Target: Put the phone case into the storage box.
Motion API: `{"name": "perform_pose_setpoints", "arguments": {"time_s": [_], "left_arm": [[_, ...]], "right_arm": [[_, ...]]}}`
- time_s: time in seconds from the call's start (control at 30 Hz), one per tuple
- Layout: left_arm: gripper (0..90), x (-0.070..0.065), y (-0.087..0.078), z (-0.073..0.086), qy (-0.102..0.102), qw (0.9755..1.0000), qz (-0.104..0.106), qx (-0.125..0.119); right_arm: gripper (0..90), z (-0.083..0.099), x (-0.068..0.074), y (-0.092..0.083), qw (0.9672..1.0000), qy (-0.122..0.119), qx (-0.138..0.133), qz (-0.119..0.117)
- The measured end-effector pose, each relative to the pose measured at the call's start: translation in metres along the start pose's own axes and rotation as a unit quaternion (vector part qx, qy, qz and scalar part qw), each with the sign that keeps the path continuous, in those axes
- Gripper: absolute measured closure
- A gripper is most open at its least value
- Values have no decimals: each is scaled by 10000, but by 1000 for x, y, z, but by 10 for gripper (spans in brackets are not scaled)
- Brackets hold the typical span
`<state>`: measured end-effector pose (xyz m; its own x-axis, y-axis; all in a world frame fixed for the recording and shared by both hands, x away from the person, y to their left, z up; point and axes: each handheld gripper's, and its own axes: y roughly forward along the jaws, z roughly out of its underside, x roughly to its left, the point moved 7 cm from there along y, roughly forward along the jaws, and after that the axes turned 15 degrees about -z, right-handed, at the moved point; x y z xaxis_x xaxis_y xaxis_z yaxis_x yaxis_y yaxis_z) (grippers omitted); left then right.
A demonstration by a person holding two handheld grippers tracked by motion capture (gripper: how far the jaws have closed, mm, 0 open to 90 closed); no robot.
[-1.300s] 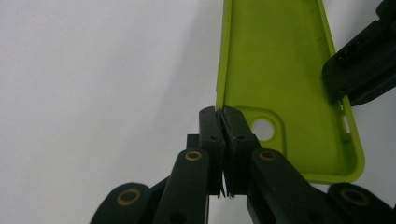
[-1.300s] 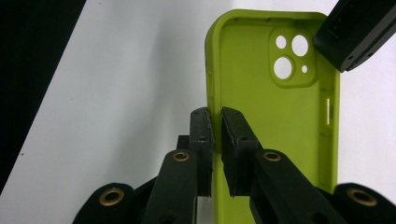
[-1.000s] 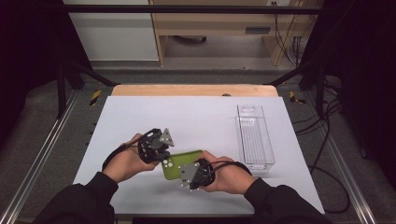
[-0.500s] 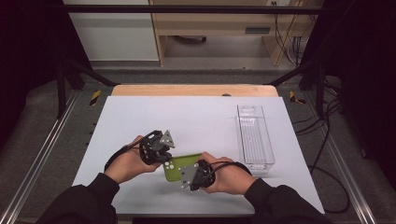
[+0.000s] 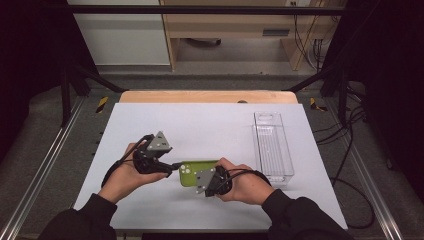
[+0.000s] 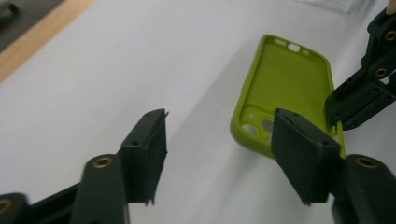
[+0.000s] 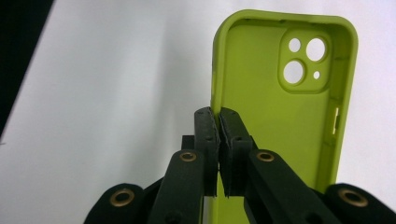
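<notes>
A lime-green phone case (image 5: 192, 169) lies hollow side up near the front of the white table (image 5: 200, 125). My right gripper (image 7: 218, 114) is shut on the case's long side wall (image 7: 215, 70), and the camera cutouts sit at the far end (image 7: 301, 58). My left gripper (image 6: 223, 121) has just been opening its jaws and now stands open, with nothing pressed between the pads. The case's camera end (image 6: 289, 79) lies just beyond its right-hand jaw. From above, the left gripper (image 5: 175, 165) sits at the case's left end and the right gripper (image 5: 199, 179) at its near edge.
A clear plastic bin (image 5: 272, 147) stands lengthwise at the table's right side. A wooden strip (image 5: 207, 96) borders the table's far edge. Metal rails (image 5: 45, 170) run along both sides, and cables (image 5: 350, 145) lie on the floor to the right.
The left gripper's jaws have opened and let go of the case's left end, and the hand has shifted slightly left. The right gripper and the case have stayed put.
</notes>
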<state>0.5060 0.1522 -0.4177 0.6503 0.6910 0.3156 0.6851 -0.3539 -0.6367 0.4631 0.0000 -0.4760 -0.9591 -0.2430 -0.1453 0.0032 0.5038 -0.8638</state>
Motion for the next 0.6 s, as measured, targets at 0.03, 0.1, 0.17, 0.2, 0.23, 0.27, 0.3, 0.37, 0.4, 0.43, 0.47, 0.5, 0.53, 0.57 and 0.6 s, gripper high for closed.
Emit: {"name": "perform_pose_setpoints", "arguments": {"time_s": [0.03, 0.1, 0.17, 0.2, 0.23, 0.27, 0.3, 0.37, 0.4, 0.43, 0.47, 0.5, 0.53, 0.57, 0.6], "left_arm": [[287, 4, -2, 1, -116, 9998, -101, -94], [242, 10, -5, 5, -274, 9991, -244, -218], [180, 17, -7, 9, -480, 9976, -396, -311], [155, 21, -8, 13, -575, 9965, -506, -341], [134, 24, -8, 17, -653, 9954, -591, -382], [121, 27, -8, 19, -715, 9945, -638, -430], [116, 29, -9, 22, -808, 9932, -686, -472], [99, 33, -9, 29, -1004, 9903, -773, -569], [94, 35, -9, 32, -1100, 9886, -820, -614], [91, 36, -9, 36, -1228, 9857, -918, -696], [87, 36, -8, 38, -1268, 9844, -975, -734], [86, 36, -8, 40, -1312, 9829, -1029, -778], [85, 36, -8, 42, -1374, 9815, -1051, -825], [84, 35, -7, 44, -1439, 9794, -1098, -890], [80, 35, -6, 46, -1466, 9785, -1131, -911]], "right_arm": [[874, 1, -2, -1, 10000, 45, -27, 42], [873, 3, -6, -2, 9999, 125, -75, 85], [873, 5, -10, -3, 9996, 225, -113, 141], [874, 6, -12, -3, 9995, 253, -125, 172], [873, 7, -14, -4, 9993, 280, -144, 205], [873, 8, -15, -4, 9991, 308, -149, 230], [873, 8, -17, -5, 9990, 319, -168, 261], [873, 10, -20, -6, 9986, 367, -174, 329], [873, 11, -21, -6, 9983, 399, -188, 370], [873, 11, -23, -7, 9979, 441, -220, 415], [873, 12, -26, -8, 9971, 514, -279, 484], [873, 13, -28, -9, 9968, 517, -314, 529], [873, 13, -30, -10, 9961, 570, -357, 574], [873, 14, -32, -10, 9955, 612, -379, 617], [873, 15, -35, -12, 9944, 680, -428, 688]]}}
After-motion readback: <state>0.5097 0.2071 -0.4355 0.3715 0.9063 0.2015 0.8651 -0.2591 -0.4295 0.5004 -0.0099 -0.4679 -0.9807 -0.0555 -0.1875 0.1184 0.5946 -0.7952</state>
